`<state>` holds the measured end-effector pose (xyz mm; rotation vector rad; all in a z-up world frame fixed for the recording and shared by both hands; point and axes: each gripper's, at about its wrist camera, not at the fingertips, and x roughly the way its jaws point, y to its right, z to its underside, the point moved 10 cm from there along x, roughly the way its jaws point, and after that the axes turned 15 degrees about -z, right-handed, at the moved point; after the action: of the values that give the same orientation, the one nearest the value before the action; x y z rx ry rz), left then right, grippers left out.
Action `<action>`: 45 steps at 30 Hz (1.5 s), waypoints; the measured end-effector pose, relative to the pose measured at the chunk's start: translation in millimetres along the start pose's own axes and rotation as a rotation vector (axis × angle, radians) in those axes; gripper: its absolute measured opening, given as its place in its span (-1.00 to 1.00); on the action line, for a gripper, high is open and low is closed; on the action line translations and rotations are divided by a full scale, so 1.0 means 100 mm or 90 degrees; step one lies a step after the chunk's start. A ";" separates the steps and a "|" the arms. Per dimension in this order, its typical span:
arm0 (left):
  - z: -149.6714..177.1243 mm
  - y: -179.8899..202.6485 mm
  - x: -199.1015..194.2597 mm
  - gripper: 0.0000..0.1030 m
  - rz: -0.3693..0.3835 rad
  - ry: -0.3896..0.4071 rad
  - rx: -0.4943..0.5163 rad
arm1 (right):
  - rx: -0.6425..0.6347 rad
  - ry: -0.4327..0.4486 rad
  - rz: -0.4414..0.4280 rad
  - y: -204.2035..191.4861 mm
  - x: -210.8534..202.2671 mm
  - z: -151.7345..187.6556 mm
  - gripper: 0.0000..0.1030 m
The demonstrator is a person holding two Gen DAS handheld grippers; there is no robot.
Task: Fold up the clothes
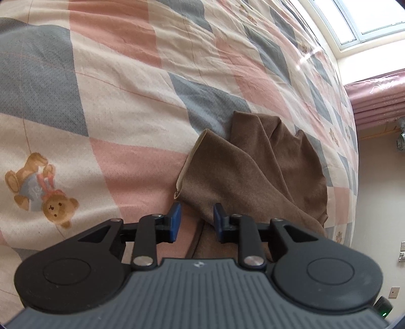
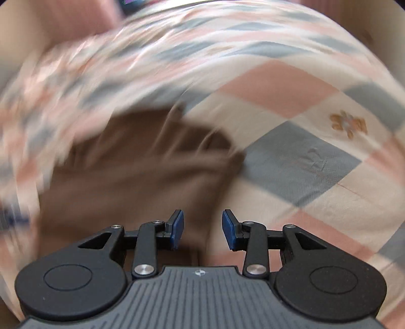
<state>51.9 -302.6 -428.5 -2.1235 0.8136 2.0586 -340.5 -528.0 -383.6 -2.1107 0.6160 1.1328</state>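
Note:
A brown garment with a cream-lined edge lies bunched on the checked bedspread. My left gripper is open, with its blue pads just above the garment's near end; the cloth passes between and under the jaws, ungripped. In the right wrist view the same brown garment lies ahead and to the left, heavily blurred by motion. My right gripper is open and empty, its left pad over the garment's near edge.
The bedspread is pink, grey and cream checks with teddy bear prints. The bed's right edge drops to a floor. A window and pink curtain are at the right.

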 end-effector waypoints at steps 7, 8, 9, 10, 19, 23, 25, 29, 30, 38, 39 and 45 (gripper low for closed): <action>0.09 0.09 0.06 -0.58 -0.003 -0.005 0.022 | 0.081 0.058 0.009 0.13 0.20 0.19 -0.87; 0.10 0.10 0.05 -0.58 -0.001 -0.006 0.021 | 0.144 0.063 0.006 0.28 0.21 0.26 -0.87; 0.12 0.11 0.05 -0.58 0.000 -0.007 0.021 | 0.205 0.068 0.005 0.42 0.23 0.33 -0.90; 0.13 0.11 0.04 -0.57 0.000 -0.008 0.020 | 0.257 0.068 -0.004 0.53 0.25 0.40 -0.91; 0.19 0.08 -0.02 -0.44 0.017 -0.006 -0.026 | 0.138 0.118 0.033 0.29 -0.04 0.24 -0.53; 0.23 0.12 0.09 -0.40 0.042 -0.029 -0.063 | 0.093 0.102 0.031 0.17 0.11 0.16 -0.47; 0.21 0.10 0.11 -0.26 0.069 -0.029 -0.115 | 0.085 0.058 0.061 0.19 0.24 0.18 -0.45; 0.08 0.04 0.18 -0.26 0.084 -0.017 -0.183 | 0.083 0.097 0.044 0.08 0.17 0.05 -0.20; 0.06 0.06 0.22 -0.31 0.087 -0.019 -0.185 | 0.079 0.091 0.043 0.07 0.19 0.05 -0.13; -0.20 0.92 -0.48 -0.99 0.217 0.134 0.030 | 0.124 0.036 0.067 0.25 0.38 0.29 -0.12; -0.22 1.03 -0.62 -0.99 0.245 0.154 0.055 | 0.125 0.033 0.070 0.27 0.38 0.31 -0.12; -0.27 0.66 -0.06 -0.97 0.115 0.118 0.062 | 0.154 0.042 0.066 0.34 0.35 0.34 -0.12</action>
<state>48.9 -367.9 -400.0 -2.2884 1.1433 1.8739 -363.0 -529.4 -438.5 -1.9334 0.8571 0.9911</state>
